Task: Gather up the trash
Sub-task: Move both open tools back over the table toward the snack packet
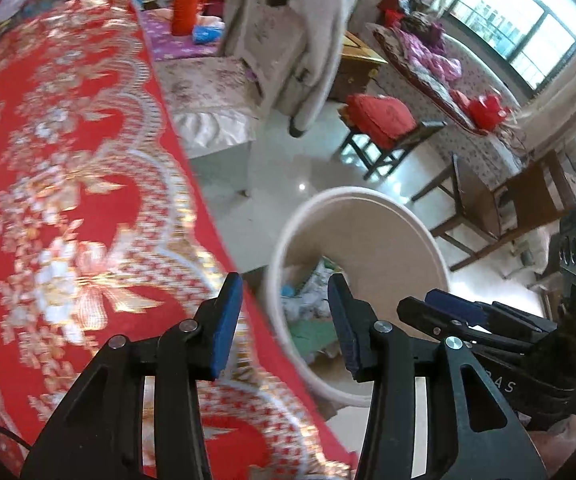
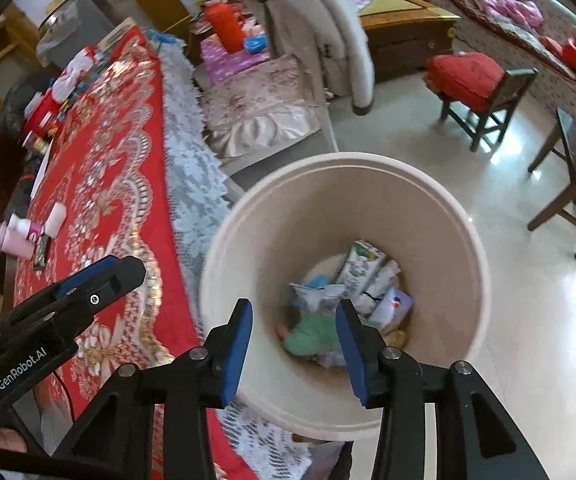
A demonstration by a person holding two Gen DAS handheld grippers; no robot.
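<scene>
R gripper hangs over beige trash bin, jaws apart, nothing btwn pads. L gripper also open, empty, at edge of red tablecloth. Trash, incl. milk carton, lies at bin bottom.

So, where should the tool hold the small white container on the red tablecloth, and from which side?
Probably across its middle, from straight above. The white container seems to lie on its side on the red tablecloth, so both long sides are free, while a pink bottle and a dark flat thing crowd one end. The picture is blurred, so this is uncertain.
</scene>
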